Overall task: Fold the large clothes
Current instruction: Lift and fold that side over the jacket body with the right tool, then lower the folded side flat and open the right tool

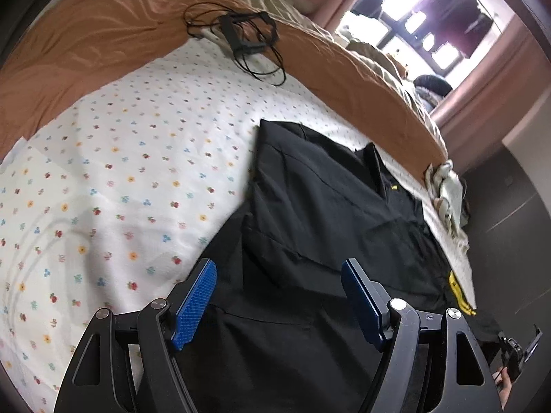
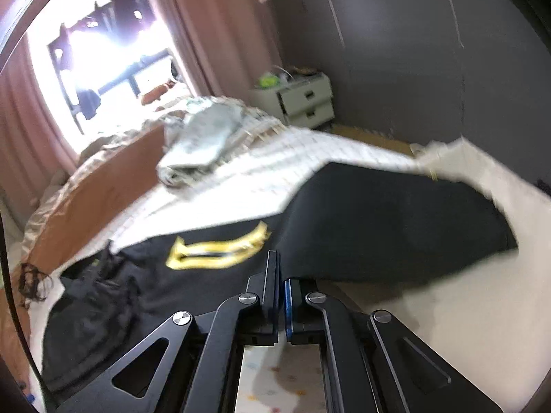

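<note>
Black cloth ran right up to the right gripper (image 2: 280, 275), whose jaws were pressed together; whether a fold of the black garment (image 2: 378, 220) was pinched between them I could not tell, since that whole view was smeared with blur and the fingertips merged with the dark fabric. The left gripper (image 1: 279, 282) hung spread wide above the same garment (image 1: 320, 206), its blue pads (image 1: 198, 296) touching nothing. Its lower half was cut off behind the gripper's frame, so the hem went unseen.

A yellow patch (image 2: 217, 246) showed on the cloth near the right gripper, its lettering too blurred to read. At the lower right corner of the left view a hand (image 1: 504, 383) and a bit of the other gripper peeked in, mostly cropped.

The garment lay on a bed, over a white sheet (image 1: 120, 172) sprinkled with small coloured flowers. An orange-brown blanket (image 1: 103, 51) was heaped along the far side, with a tangle of black cable and a small black device (image 1: 237, 34) resting at its edge. A crumpled pale cloth (image 2: 199, 141) sat further along the bed.

Pink curtains (image 2: 213, 27) framed a glaring window, a white bedside cabinet (image 2: 299, 99) stood against a grey wall.

The garment stretched lengthwise away from the left gripper, its collar (image 1: 375, 165) toward the blanket.
</note>
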A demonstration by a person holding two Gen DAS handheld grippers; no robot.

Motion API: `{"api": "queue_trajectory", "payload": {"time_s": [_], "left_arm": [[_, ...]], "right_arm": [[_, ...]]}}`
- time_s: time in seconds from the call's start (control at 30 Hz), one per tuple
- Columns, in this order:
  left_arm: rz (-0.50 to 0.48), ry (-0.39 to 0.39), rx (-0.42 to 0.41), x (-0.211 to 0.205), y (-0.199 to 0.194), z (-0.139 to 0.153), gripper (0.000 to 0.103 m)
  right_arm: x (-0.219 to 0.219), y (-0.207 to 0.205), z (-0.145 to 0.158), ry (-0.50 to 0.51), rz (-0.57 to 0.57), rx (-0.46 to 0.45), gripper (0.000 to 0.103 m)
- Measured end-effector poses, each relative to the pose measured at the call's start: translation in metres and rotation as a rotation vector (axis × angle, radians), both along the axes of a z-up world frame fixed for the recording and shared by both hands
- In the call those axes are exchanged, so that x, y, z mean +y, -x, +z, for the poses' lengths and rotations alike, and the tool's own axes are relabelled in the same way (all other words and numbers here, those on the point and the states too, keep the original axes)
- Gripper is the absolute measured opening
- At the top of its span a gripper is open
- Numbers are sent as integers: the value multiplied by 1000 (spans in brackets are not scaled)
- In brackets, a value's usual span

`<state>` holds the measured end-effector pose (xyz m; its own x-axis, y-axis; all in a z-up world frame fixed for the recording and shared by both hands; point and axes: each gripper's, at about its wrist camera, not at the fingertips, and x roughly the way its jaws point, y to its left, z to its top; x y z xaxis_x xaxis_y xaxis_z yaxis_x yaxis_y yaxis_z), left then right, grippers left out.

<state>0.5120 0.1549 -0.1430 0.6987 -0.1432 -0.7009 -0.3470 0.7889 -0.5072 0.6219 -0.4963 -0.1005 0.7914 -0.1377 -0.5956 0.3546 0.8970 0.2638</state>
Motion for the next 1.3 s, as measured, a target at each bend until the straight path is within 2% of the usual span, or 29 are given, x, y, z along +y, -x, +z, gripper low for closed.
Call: {"api": "queue_trajectory", "payload": {"time_s": [0.37,0.5,0.7,0.97,1.1,1.17,1.27,1.3], "left_arm": [[-20,69,-65,9,11,18,76],[-2,98,-88,19,17,24,76],[13,136,-109,30,25,29,76],[31,162,-122,42,30,31,76],[36,172,-124,45,30,31,76],[36,172,-123,45,30,30,76],[30,176,-120,43,29,30,76],[27,176,-119,43,29,30,76]], "right_arm": [[112,-26,92,135,144,-94,3],[155,-31,110,160,203,-107,3],[223,-40,120,200,301,-109,3],[296,-56,86,218,411,-44,3],[329,-59,52,202,477,11,3],[344,-59,29,192,507,56,3],[371,-61,-18,188,578,181,3],[382,-62,-39,194,604,259,6]]}}
